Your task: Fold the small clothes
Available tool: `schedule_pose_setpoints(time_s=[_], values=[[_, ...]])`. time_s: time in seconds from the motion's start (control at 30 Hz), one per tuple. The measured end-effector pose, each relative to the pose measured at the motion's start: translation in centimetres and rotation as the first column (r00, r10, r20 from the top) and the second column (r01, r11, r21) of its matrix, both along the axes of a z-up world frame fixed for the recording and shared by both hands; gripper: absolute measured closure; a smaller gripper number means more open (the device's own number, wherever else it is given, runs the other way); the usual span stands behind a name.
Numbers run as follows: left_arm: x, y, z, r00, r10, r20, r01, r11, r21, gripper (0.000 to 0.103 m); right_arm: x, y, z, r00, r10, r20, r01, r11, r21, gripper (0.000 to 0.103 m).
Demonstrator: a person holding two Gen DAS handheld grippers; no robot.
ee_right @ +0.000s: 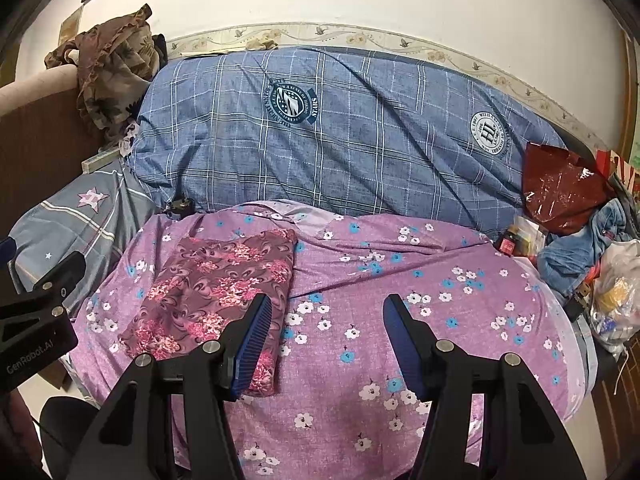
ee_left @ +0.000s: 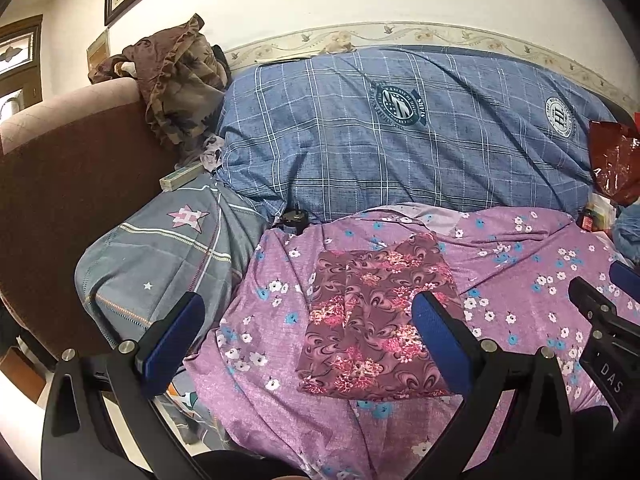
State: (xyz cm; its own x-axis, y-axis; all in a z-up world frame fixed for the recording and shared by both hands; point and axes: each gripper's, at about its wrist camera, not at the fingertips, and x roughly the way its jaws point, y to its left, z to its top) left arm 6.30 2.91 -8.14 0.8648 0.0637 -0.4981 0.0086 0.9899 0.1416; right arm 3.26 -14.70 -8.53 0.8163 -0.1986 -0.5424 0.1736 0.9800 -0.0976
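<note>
Folded cloth (ee_left: 374,316), maroon with pink flowers, lies flat as a neat rectangle on a purple sheet (ee_left: 520,272) printed with small white and blue flowers. Nothing touches it. Left gripper (ee_left: 308,328) hovers near its near edge with jaws spread wide, one finger on each side of the cloth, holding nothing. Right gripper (ee_right: 326,344) hangs just right of the cloth, over bare sheet, jaws moderately wide and empty; its left finger overlaps the cloth's right edge in view. Beyond the sheet, a blue checked quilt (ee_right: 360,140) with round crests runs along the far wall. A grey pillow (ee_left: 160,256) with a pink star sits at far left. A red bag (ee_right: 560,188) and clutter lie at right.
</note>
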Motion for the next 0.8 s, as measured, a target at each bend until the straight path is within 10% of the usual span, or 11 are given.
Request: schedule_pose_setpoints(time_s=[0.8], values=[[-1.2, 0.0, 0.6, 1.0, -0.007, 0.009, 0.007, 1.0, -0.016, 0.0, -1.2, 0.6, 0.8, 1.0, 0.002, 0.019, -0.002, 1.0, -0.004, 0.043]])
